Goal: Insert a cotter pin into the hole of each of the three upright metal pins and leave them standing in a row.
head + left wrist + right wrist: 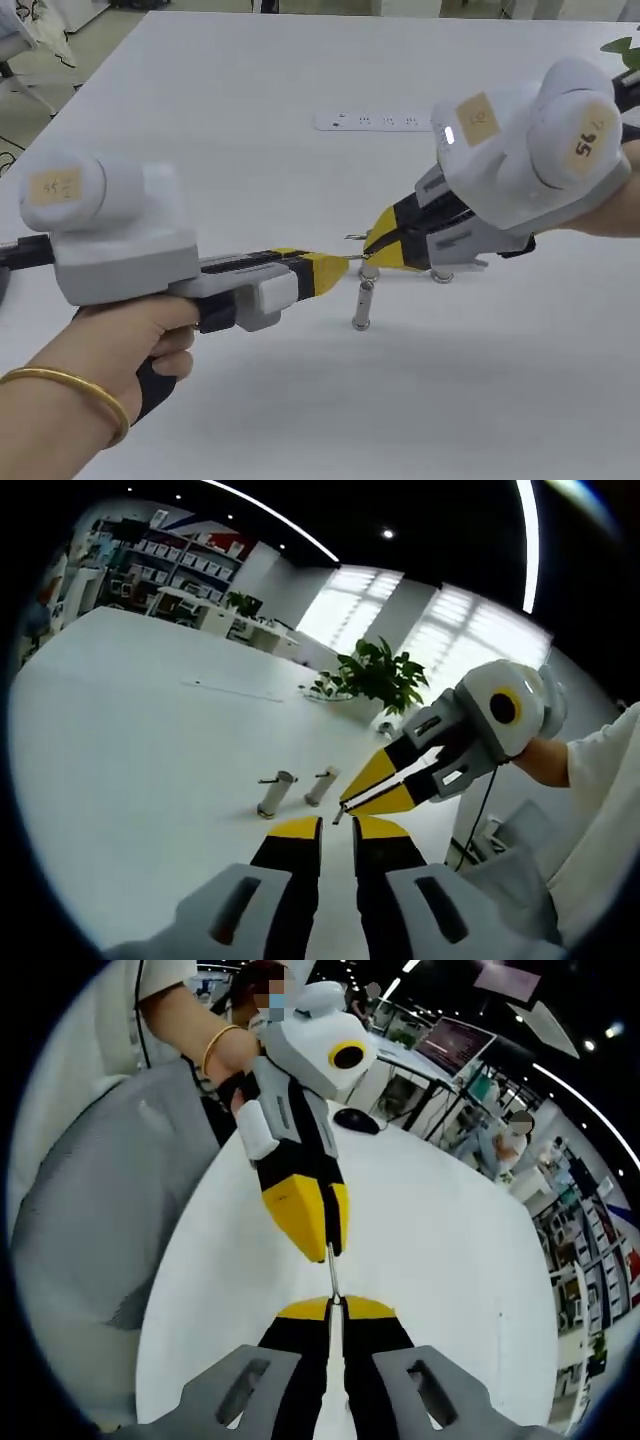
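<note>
Yellow-tipped, the right tool (374, 246) is slanting down from the upper right, pinching the thin cotter pin (333, 1278) at mid-frame. The left tool (342, 268), held level by a hand (110, 350) at lower left, is meeting the pin's other end; whether it is gripping is unclear. Just below, a metal pin (363, 300) is standing upright on the table (250, 120).
</note>
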`<action>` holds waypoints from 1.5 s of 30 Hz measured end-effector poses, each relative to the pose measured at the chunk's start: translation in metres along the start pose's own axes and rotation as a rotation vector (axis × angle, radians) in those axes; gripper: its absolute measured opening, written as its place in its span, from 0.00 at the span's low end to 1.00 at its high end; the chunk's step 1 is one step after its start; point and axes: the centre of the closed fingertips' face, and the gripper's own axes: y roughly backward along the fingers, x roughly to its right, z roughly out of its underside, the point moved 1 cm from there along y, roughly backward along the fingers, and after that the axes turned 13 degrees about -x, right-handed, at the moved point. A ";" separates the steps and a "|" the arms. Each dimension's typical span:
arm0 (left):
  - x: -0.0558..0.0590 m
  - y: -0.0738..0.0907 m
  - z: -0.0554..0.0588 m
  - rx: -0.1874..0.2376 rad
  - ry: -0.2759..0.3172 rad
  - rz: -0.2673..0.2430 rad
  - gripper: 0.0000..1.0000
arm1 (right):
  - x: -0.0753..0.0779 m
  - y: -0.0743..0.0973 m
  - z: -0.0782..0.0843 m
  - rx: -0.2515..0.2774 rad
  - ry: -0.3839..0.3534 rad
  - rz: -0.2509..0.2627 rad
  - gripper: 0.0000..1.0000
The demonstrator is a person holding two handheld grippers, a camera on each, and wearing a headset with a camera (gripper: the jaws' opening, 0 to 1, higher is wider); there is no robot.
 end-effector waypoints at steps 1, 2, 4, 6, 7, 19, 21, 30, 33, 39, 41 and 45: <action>0.000 0.000 0.000 0.001 0.002 0.004 0.08 | 0.001 0.000 0.000 0.003 0.002 0.001 0.04; 0.000 -0.001 0.000 0.001 0.004 0.004 0.06 | 0.000 0.000 -0.002 0.005 0.001 0.000 0.04; 0.001 -0.001 0.000 0.002 0.007 0.008 0.04 | 0.000 0.001 -0.004 0.013 -0.002 0.005 0.04; 0.002 -0.001 -0.001 0.005 0.008 0.012 0.02 | -0.001 0.001 -0.005 0.017 -0.001 0.006 0.04; 0.002 -0.001 -0.001 0.007 0.007 0.011 0.02 | -0.001 0.001 -0.006 0.017 -0.002 0.006 0.04; 0.006 0.001 0.000 0.021 -0.018 0.023 0.00 | -0.004 0.001 -0.008 0.016 0.000 0.017 0.05; 0.006 0.002 -0.001 0.023 -0.011 0.025 0.00 | -0.004 0.002 -0.008 0.017 -0.002 0.019 0.05; 0.003 0.002 0.001 0.019 -0.040 0.003 0.00 | -0.005 0.001 -0.009 0.065 -0.123 -0.014 0.10; 0.000 0.003 0.003 0.007 -0.062 -0.014 0.00 | -0.005 0.004 -0.009 0.100 -0.182 -0.048 0.12; -0.001 0.003 0.011 -0.032 -0.142 -0.039 0.00 | -0.009 0.005 -0.004 0.133 -0.288 -0.129 0.13; 0.000 0.003 0.013 -0.040 -0.170 -0.039 0.00 | -0.013 0.006 -0.005 0.150 -0.325 -0.170 0.14; 0.004 0.003 0.015 -0.058 -0.234 -0.033 0.00 | -0.017 0.007 -0.004 0.166 -0.367 -0.224 0.14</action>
